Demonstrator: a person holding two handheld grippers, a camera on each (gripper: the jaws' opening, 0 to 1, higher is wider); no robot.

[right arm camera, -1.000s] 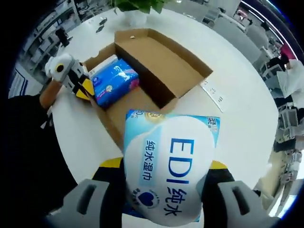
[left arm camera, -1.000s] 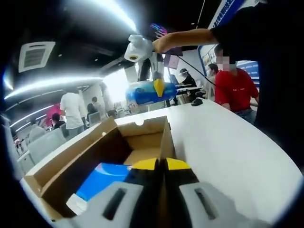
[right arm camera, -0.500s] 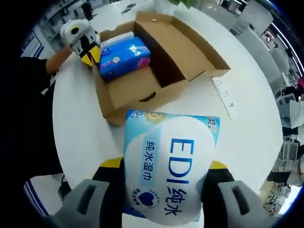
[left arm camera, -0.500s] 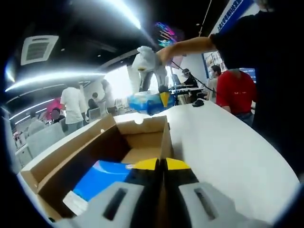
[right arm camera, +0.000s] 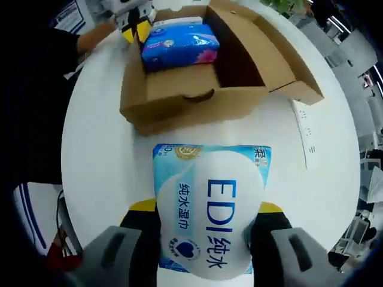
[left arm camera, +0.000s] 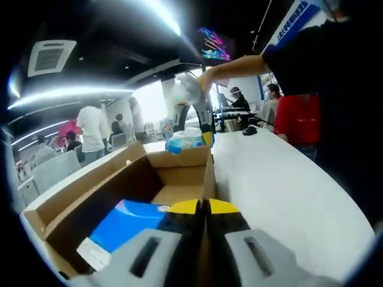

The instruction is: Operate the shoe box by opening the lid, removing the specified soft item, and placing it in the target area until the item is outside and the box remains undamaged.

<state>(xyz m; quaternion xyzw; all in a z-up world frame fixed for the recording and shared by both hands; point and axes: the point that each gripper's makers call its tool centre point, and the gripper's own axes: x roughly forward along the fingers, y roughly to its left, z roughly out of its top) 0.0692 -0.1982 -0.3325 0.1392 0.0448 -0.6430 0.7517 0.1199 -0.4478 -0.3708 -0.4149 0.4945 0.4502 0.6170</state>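
White round counter (right arm camera: 102,155) carried everything; open cardboard shoe box (right arm camera: 179,101) sat on it, lid flap (right arm camera: 269,54) folded back to one side and lying on the counter; no tear or crush visible on its walls. Inside the box lay a blue soft pack (right arm camera: 179,43), against the wall nearest the left hand-held gripper (right arm camera: 134,21), whose yellow-tipped jaws sat at that box edge. In the left gripper view the left jaws stood pressed together over the box rim (left arm camera: 207,173), nothing between them. Right hand-held gripper (right arm camera: 206,230) was clamped on the wet-wipes pack (right arm camera: 209,209), pale blue and white, printed "EDI"; pack was out of the box, held over bare counter just beside the box front wall; could not tell whether it touched the counter. A flat white strip (right arm camera: 301,128) lay on the counter beside the lid flap. People (left arm camera: 93,134) stood in the background room.
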